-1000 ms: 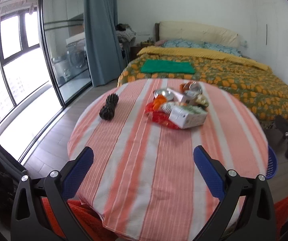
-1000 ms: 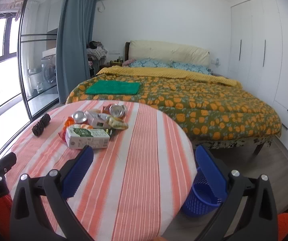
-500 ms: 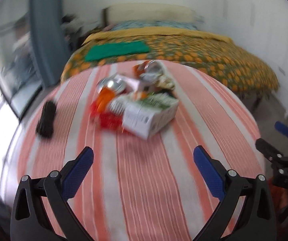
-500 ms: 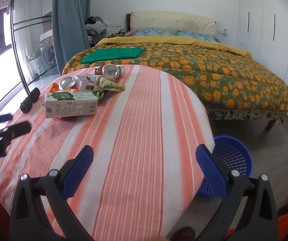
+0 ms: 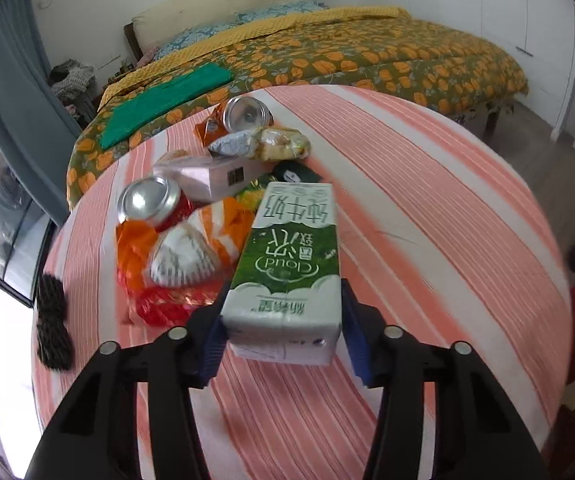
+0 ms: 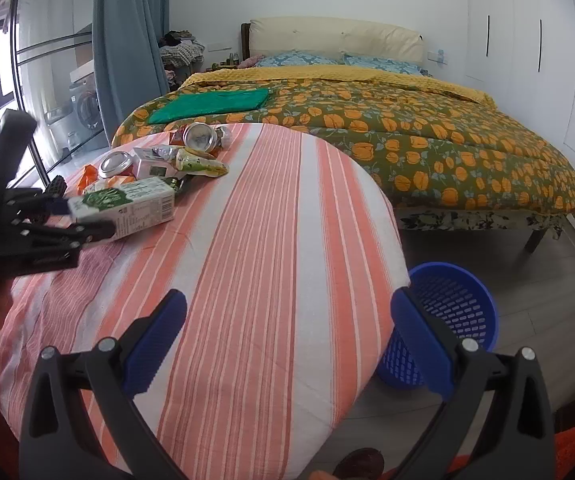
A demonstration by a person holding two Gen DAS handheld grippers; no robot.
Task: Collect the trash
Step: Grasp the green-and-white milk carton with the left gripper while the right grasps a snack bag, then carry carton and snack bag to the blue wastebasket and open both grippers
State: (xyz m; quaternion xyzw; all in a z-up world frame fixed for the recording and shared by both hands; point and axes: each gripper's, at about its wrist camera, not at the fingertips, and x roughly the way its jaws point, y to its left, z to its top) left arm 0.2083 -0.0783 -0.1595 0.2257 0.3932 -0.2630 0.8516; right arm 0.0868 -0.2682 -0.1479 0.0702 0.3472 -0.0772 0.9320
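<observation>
A green and white milk carton [image 5: 291, 264] lies on the striped round table [image 5: 427, 216], at the near side of a trash pile with two cans [image 5: 149, 200], wrappers and a pink box [image 5: 207, 174]. My left gripper [image 5: 281, 320] has closed around the carton's near end, its blue pads against both sides. The right wrist view shows the same grip [image 6: 83, 214] on the carton [image 6: 131, 206]. My right gripper [image 6: 287, 340] is open and empty above the table's near edge. A blue mesh basket [image 6: 451, 312] stands on the floor to the right of the table.
A black knobbly object [image 5: 51, 316] lies at the table's left edge. A bed with an orange-patterned cover [image 6: 407, 120] stands behind the table. Glass doors and a curtain [image 6: 127, 40] are on the left, white wardrobes [image 6: 527, 40] on the right.
My left gripper moved forward to the trash pile and closed on the milk carton's end. My right gripper stayed open, shifting slightly toward the table edge and basket.
</observation>
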